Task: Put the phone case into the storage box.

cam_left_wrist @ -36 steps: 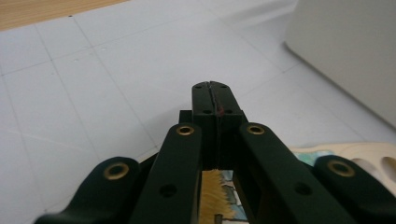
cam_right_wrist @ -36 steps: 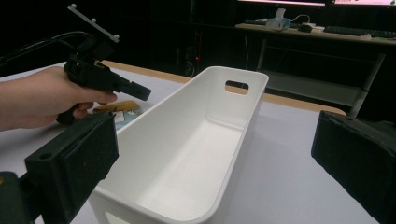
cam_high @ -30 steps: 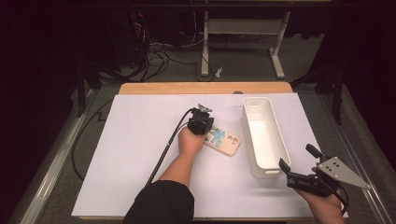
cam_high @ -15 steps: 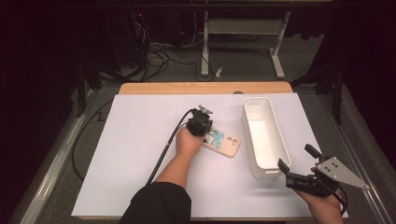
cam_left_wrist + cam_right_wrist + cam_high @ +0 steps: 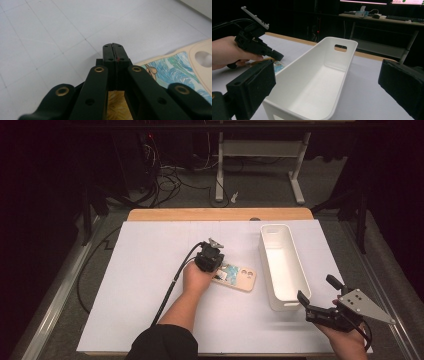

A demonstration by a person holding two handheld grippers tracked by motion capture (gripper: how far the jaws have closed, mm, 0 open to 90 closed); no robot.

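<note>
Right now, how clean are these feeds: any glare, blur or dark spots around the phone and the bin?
High view: the table sheet is evenly lit, the room behind it near black, and the phone reads clearly. Left gripper view: the shut hand-held gripper is sharp, the phone's print slightly soft. Right gripper view: the white bin is bright without harsh glare, the near pads blurred.

Black tongs, brass screws, dark sleeve.

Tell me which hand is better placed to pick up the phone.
Left. The left gripper, jaws shut, sits right at the phone, while the right gripper, jaws open, waits beyond the white bin, near the table's front edge.
</note>
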